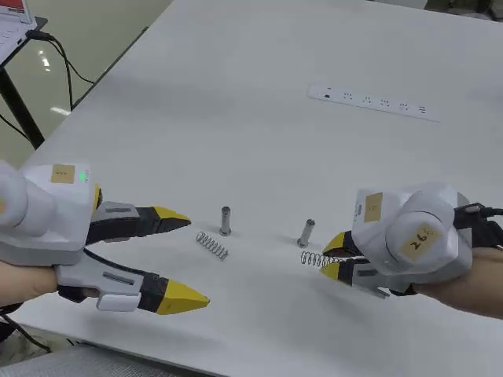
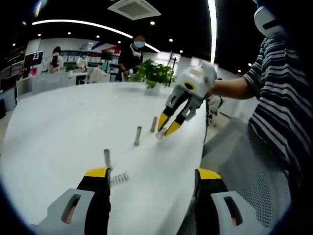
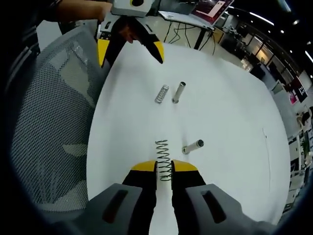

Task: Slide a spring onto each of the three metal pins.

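white table [image 1: 259,78], right gripper [image 3: 165,166] clamping spring [image 3: 163,152], near end hidden

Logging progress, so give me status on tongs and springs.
Right tongs shut on spring, beside a pin. Left tongs open, second spring loose by another pin. Power strip far off.

The left gripper [image 1: 182,259] is held low at the left, its jaws spread wide and pointed rightward. The right gripper [image 1: 332,258] is pointed leftward, its jaws closed on a spring [image 1: 312,258], with a bare forearm [image 1: 471,287] seen behind it.
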Demonstrator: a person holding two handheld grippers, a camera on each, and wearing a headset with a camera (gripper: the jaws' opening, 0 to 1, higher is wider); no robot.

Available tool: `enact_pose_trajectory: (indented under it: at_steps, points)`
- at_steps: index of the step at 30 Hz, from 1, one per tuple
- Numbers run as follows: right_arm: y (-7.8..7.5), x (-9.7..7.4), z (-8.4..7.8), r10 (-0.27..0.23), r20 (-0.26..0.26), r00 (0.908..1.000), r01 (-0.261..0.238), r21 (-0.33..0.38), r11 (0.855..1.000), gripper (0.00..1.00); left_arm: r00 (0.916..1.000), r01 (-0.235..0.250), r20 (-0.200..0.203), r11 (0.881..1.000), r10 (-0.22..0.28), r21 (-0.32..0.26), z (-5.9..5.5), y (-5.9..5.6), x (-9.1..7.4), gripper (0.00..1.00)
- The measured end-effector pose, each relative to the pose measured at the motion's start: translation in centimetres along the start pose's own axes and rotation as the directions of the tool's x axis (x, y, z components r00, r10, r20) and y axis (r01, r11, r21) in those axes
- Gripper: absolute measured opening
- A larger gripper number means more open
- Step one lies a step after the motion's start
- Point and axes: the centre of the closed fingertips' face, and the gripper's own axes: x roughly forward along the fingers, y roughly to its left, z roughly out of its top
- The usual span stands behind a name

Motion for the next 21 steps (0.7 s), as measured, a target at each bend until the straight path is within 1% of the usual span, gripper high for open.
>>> enact_pose_trajectory:
  at_steps: [2, 4, 6, 8, 12, 15, 18, 21]
  points:
    - [0.3, -0.1, -0.1, 0.004, -0.006, 1.0000, -0.004, 0.022, 1.000, 0.07, 0.9998, 0.017, -0.008, 1.000, -0.016, 0.012, 0.2, -0.2, 0.5, 0.65]
    - [0.7, -0.2, -0.3, 0.009, -0.013, 0.9999, -0.009, 0.025, 1.000, 0.07, 0.9995, 0.027, -0.014, 0.999, -0.027, 0.024, 0.5, -0.4, 1.1, 0.63]
    - [1.0, -0.3, -0.3, 0.016, -0.014, 0.9998, -0.015, 0.038, 0.999, 0.07, 0.9987, 0.050, -0.013, 0.998, -0.050, 0.023, 0.7, -0.8, 1.6, 0.59]
    - [1.2, -0.4, -0.3, 0.016, -0.018, 0.9997, -0.015, 0.043, 0.999, 0.07, 0.9975, 0.069, -0.018, 0.997, -0.069, 0.034, 0.9, -1.2, 2.3, 0.57]
    - [1.4, -0.8, 0.3, 0.015, -0.008, 0.9999, -0.014, 0.056, 0.998, 0.07, 0.9927, 0.116, -0.042, 0.991, -0.113, 0.069, 1.0, -2.2, 4.0, 0.53]
    - [1.6, -1.0, 0.6, 0.011, -0.005, 0.9999, -0.011, 0.049, 0.999, 0.07, 0.9907, 0.128, -0.057, 0.988, -0.123, 0.092, 1.1, -2.3, 5.1, 0.48]
    - [2.0, -1.0, 0.8, 0.019, 0.002, 0.9998, -0.019, 0.054, 0.998, 0.07, 0.9887, 0.144, -0.058, 0.984, -0.138, 0.106, 1.4, -2.4, 6.3, 0.44]
    - [2.1, -1.1, 0.9, 0.021, -0.001, 0.9998, -0.021, 0.048, 0.999, 0.07, 0.9871, 0.158, -0.043, 0.981, -0.154, 0.110, 2.0, -2.7, 7.3, 0.41]
